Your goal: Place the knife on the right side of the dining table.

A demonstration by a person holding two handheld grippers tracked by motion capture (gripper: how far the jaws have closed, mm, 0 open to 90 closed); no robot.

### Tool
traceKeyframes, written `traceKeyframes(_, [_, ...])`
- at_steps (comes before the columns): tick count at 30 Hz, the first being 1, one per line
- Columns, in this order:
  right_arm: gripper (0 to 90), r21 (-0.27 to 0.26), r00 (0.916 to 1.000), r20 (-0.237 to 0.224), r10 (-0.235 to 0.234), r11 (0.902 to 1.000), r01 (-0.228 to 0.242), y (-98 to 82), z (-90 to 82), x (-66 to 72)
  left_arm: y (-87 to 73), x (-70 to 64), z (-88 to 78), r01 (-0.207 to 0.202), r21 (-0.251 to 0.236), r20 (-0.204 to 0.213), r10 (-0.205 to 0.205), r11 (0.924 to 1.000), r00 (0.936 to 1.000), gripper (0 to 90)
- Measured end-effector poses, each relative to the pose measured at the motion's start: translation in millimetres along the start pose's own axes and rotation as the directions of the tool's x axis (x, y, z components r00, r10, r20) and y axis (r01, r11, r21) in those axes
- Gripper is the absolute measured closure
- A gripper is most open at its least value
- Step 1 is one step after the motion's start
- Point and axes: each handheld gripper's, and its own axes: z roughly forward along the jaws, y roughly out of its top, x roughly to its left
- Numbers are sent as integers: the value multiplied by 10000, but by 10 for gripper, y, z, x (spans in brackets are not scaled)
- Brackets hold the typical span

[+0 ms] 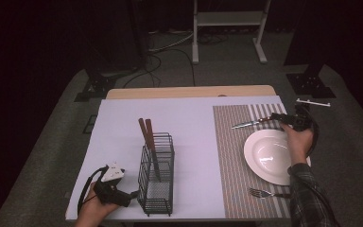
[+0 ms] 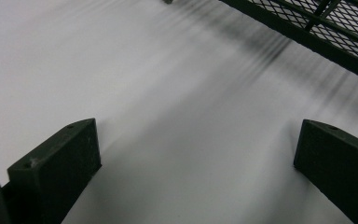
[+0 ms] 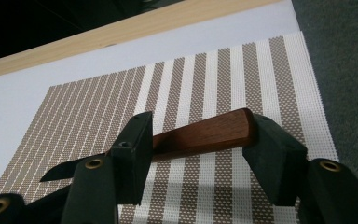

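Right gripper (image 3: pixel 198 154) fingers gripped wood-handled knife (image 3: pixel 205 134) over striped placemat (image 3: pixel 205 79), beside white plate (image 1: pixel 270 156). Left gripper (image 2: pixel 196 172) fingers spread wide, empty, near wire caddy (image 1: pixel 157 175) on bench (image 1: pixel 194 118).

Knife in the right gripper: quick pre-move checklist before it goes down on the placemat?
1. Grip on the knife: right gripper fingers bracket the wooden handle; firm contact on both sides: cannot tell.
2. Knife attitude: roughly level, blade pointing toward the table's middle: ok.
3. Drop zone on the placemat beyond the plate: bare stripes under the knife: ok.
4. Clearance from the plate: the knife is past its far rim: ok.
5. Fork already lies on the mat on the plate's near side: ok.
6. Left gripper: open, above bare white table beside the wire caddy, out of the way: ok.
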Motion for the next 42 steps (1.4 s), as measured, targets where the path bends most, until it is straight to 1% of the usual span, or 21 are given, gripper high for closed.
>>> traceKeyframes(4, [411,157,10000,90,33,9999,-34,11,12,2,0,0,0,0,1,0,0,10000,10000,0])
traceKeyframes(10, [380,420,9990,452,-35,9991,16,18,47,31,0,0,0,1,-1,1,-1,10000,10000,0])
traceKeyframes(15, [356,547,9984,549,-121,9985,91,17,63,36,0,0,0,-1,0,1,1,10000,10000,0])
traceKeyframes(17, [340,734,9979,634,-115,9973,69,17,80,42,0,0,0,0,1,1,0,10000,10000,0])
traceKeyframes(23, [314,1002,9972,737,-86,9950,12,21,103,40,0,0,0,-2,0,0,2,10000,10000,0])
traceKeyframes(27, [285,1337,9963,854,-78,9910,-37,28,139,48,0,0,0,1,1,1,-1,10000,10000,0])
traceKeyframes(39, [264,1668,9938,1107,-117,9860,-70,26,166,58,0,0,0,-1,0,2,1,10000,10000,0])
traceKeyframes(42, [260,1631,9938,1105,-123,9866,-60,27,160,55,0,0,0,-1,0,1,1,10000,10000,0])
